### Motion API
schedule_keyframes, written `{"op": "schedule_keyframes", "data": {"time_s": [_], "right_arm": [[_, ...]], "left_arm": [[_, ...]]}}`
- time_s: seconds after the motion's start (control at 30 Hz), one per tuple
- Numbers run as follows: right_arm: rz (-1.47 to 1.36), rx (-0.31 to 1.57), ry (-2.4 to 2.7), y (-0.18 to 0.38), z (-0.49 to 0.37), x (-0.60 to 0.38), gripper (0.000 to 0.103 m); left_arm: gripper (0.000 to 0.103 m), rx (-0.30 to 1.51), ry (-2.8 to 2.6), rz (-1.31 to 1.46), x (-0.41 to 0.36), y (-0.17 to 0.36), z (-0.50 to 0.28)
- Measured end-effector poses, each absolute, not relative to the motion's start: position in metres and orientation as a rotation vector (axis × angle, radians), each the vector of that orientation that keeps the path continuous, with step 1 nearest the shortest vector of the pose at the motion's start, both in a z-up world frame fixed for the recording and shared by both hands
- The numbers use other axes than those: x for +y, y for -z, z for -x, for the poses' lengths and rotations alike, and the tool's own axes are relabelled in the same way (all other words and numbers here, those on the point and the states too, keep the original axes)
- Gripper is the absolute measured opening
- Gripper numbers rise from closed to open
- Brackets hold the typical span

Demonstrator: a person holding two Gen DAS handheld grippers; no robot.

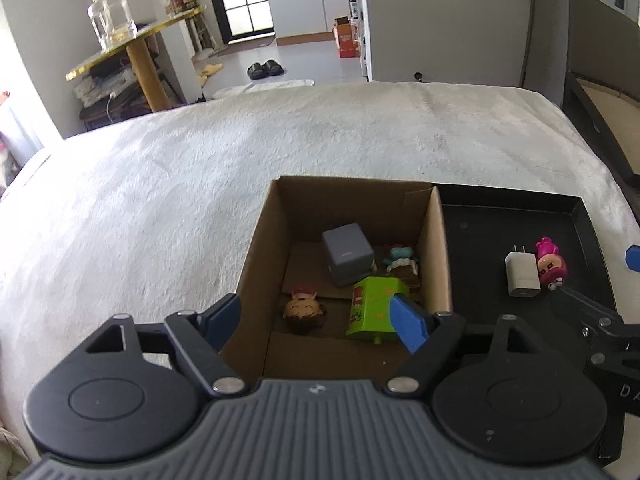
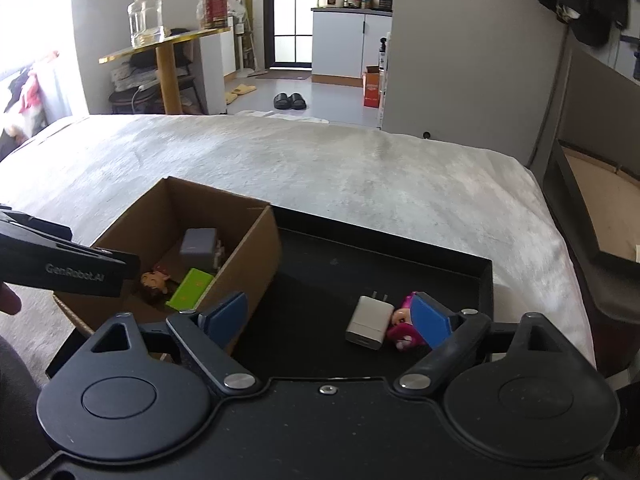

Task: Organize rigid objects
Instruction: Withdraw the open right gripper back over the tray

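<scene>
A brown cardboard box (image 1: 436,240) sits on the bed beside a black tray (image 1: 520,216). In the box lie a grey cube (image 1: 347,255), a green box (image 1: 372,310), a brown-haired doll head (image 1: 303,311) and a teal figure (image 1: 402,262). My left gripper (image 1: 318,316) is open and empty above the box's near side. On the tray lie a white charger (image 2: 369,322) and a pink figure (image 2: 402,326). My right gripper (image 2: 328,316) is open over the tray, its right finger beside the pink figure. The box also shows in the right wrist view (image 2: 256,256).
The white bedspread (image 1: 200,184) spreads around the box and tray. A gold-edged side table (image 1: 132,40) with a glass jar (image 1: 110,16) stands beyond the bed's far left. A dark headboard frame (image 2: 580,200) runs along the right. Slippers (image 2: 289,101) lie on the floor.
</scene>
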State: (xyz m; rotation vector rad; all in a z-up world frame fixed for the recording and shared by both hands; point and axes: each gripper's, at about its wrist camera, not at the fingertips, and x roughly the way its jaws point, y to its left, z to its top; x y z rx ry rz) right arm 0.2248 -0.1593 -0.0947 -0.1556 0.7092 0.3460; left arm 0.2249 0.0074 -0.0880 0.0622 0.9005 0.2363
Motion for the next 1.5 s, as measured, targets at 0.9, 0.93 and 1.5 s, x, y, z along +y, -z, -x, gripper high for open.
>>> {"op": "schedule_keyframes", "data": {"time_s": [0.9, 0.93, 1.5], "right_arm": [[-0.012, 0.690, -0.301, 0.131, -0.225, -0.225, 0.090], [-0.017, 0.692, -0.298, 0.132, -0.225, -0.227, 0.090], [-0.062, 0.699, -0.267, 0.137, -0.223, -0.247, 0.090]], "left_arm": [[0.102, 0.950, -0.190, -0.136, -0.048, 0.100, -0.235], [0.103, 0.946, -0.188, -0.138, -0.050, 0.099, -0.235], [0.103, 0.949, -0.173, -0.190, -0.073, 0.096, -0.233]]}}
